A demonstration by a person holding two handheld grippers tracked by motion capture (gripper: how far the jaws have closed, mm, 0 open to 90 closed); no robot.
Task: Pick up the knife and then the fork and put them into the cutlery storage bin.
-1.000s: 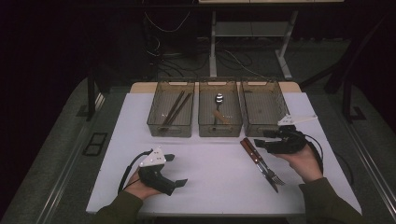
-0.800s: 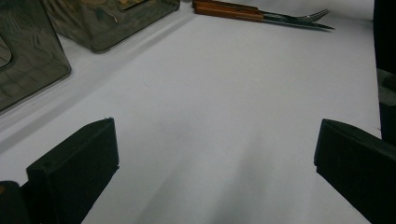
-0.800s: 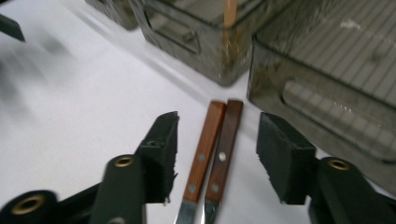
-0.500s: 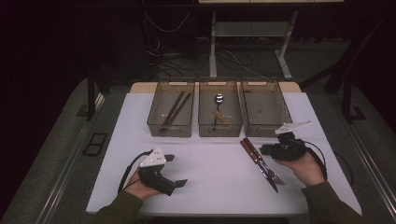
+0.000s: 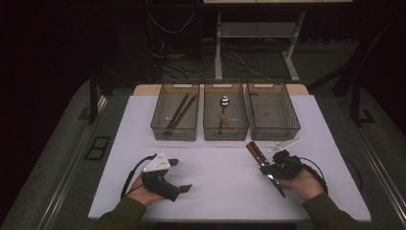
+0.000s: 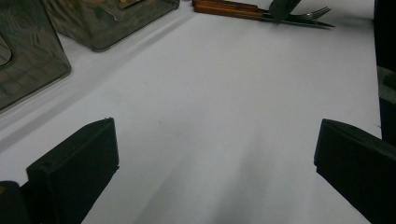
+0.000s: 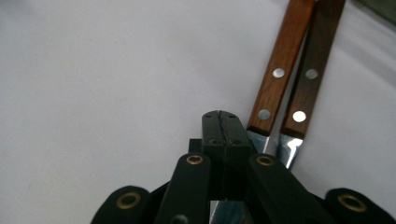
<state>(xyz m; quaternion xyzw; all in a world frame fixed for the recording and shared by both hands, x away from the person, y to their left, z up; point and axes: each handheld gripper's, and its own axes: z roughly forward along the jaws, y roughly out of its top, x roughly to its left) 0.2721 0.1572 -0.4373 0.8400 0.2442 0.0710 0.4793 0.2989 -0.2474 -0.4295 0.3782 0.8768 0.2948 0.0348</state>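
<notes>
I see the white table (image 5: 230, 167) with three clear bins along its far side: left bin (image 5: 175, 117) holds dark sticks, probably chopsticks, middle bin (image 5: 225, 116) a spoon (image 5: 224, 101), right bin (image 5: 273, 112) bare as far as I can tell.

Two wooden-handled pieces of cutlery (image 5: 257, 152) lie side by side on the table, just in front of the right bin, handles toward the bins, metal ends toward me. In the left gripper view one is a fork (image 6: 308, 14); the other looks like a knife.

Right gripper (image 5: 272, 170) sits right over their metal ends. In the right gripper view its jaws are closed together, tips just left of the handles (image 7: 280, 70), with a sliver of metal under them; I can't tell if anything is actually pinched.

Left gripper (image 5: 182, 175) rests on the table at near left, jaws wide apart, nothing between, well away from the cutlery.

Versus a second ago: right gripper has come down onto the cutlery and its jaws have just been closing. Left gripper hasn't moved.
</notes>
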